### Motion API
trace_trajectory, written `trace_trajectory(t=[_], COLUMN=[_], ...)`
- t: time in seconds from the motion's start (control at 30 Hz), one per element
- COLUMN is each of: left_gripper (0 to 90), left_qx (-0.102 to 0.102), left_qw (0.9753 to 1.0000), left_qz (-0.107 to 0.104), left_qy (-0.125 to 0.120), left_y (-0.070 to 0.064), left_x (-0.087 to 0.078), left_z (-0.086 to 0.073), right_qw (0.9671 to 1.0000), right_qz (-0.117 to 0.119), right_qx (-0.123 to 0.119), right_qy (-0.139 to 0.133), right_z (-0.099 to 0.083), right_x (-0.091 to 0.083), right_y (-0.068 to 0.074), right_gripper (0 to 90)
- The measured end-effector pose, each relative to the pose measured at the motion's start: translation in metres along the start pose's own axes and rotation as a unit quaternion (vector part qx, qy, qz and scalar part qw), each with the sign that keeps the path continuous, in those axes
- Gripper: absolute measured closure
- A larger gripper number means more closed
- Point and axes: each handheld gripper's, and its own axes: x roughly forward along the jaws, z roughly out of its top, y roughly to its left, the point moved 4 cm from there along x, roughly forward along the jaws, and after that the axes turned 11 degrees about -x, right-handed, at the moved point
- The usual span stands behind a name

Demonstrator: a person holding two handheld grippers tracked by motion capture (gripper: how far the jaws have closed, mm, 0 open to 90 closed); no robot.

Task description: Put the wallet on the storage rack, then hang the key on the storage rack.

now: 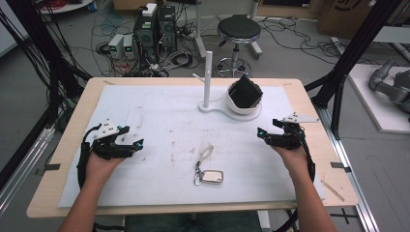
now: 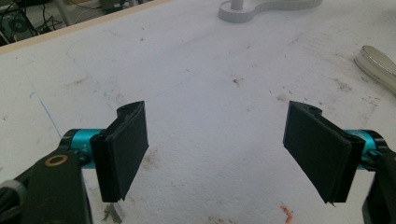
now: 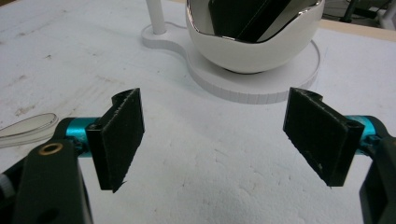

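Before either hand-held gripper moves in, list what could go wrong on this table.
1. The key fob lies flat on the white mat, so jaws may slide off it or snag its cord loop.
2. The black object leaning in the white bowl looks unsteady; a bump from the right hand-held gripper might tip it out.
3. The thin white post beside the bowl could be knocked.

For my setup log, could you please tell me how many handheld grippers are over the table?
2: the left black two-jaw gripper sits open over the white mat's left side; the right black two-jaw gripper sits open over its right side.
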Motion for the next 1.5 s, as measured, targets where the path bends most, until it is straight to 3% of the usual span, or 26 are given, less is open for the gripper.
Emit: trace_trajectory(t=[0.23, 0.33, 0.57, 0.8, 0.93, 1.03, 1.07, 1.1, 1.13, 1.17, 1.33, 1.5], left_gripper=[22.1, 22.0, 22.0, 22.1, 22.0, 22.0, 22.1, 22.0, 22.0, 22.0, 22.0, 22.0], left_qx=[-0.001, 0.0, 0.013, 0.011, 0.004, 0.011, 0.011, 0.014, 0.014, 0.021, 0.032, 0.042], left_qw=[1.0, 1.0, 0.9994, 0.9992, 0.9985, 0.9971, 0.9971, 0.9963, 0.9963, 0.9951, 0.9927, 0.9881], left_qz=[0.0, -0.003, -0.027, -0.033, -0.053, -0.072, -0.072, -0.082, -0.082, -0.091, -0.104, -0.127], left_qy=[0.0, 0.003, 0.014, 0.017, 0.014, 0.023, 0.023, 0.024, 0.024, 0.031, 0.052, 0.076], left_y=[0.0, -0.002, -0.025, -0.03, -0.042, -0.061, -0.061, -0.072, -0.072, -0.082, -0.098, -0.121], left_x=[0.0, 0.001, 0.011, 0.017, 0.023, 0.035, 0.035, 0.042, 0.042, 0.049, 0.064, 0.085], left_z=[0.0, 0.0, 0.0, 0.003, 0.008, 0.013, 0.013, 0.015, 0.015, 0.016, 0.014, 0.01], right_qw=[0.9997, 0.9998, 0.9998, 0.9997, 0.9997, 0.9997, 0.9997, 0.9997, 0.9997, 0.9997, 0.9996, 0.9992], right_qz=[-0.006, -0.006, -0.012, -0.012, -0.01, -0.009, -0.009, -0.007, -0.007, -0.009, -0.011, -0.016], right_qx=[-0.007, -0.009, -0.008, -0.003, 0.0, 0.006, 0.006, 0.006, 0.006, 0.004, -0.001, -0.006], right_qy=[0.021, 0.015, 0.013, 0.019, 0.022, 0.022, 0.022, 0.021, 0.021, 0.023, 0.027, 0.035], right_z=[-0.006, -0.006, -0.005, -0.003, -0.004, -0.005, -0.005, -0.005, -0.005, -0.006, -0.011, -0.015], right_x=[0.005, 0.005, 0.007, 0.008, 0.01, 0.01, 0.01, 0.009, 0.009, 0.008, 0.004, 0.001], right_y=[-0.003, -0.003, -0.006, -0.007, -0.009, -0.01, -0.01, -0.012, -0.012, -0.012, -0.011, -0.01], right_gripper=[20.8, 20.8, 20.8, 20.8, 20.8, 20.8, 20.8, 20.8, 20.8, 20.8, 20.8, 20.8])
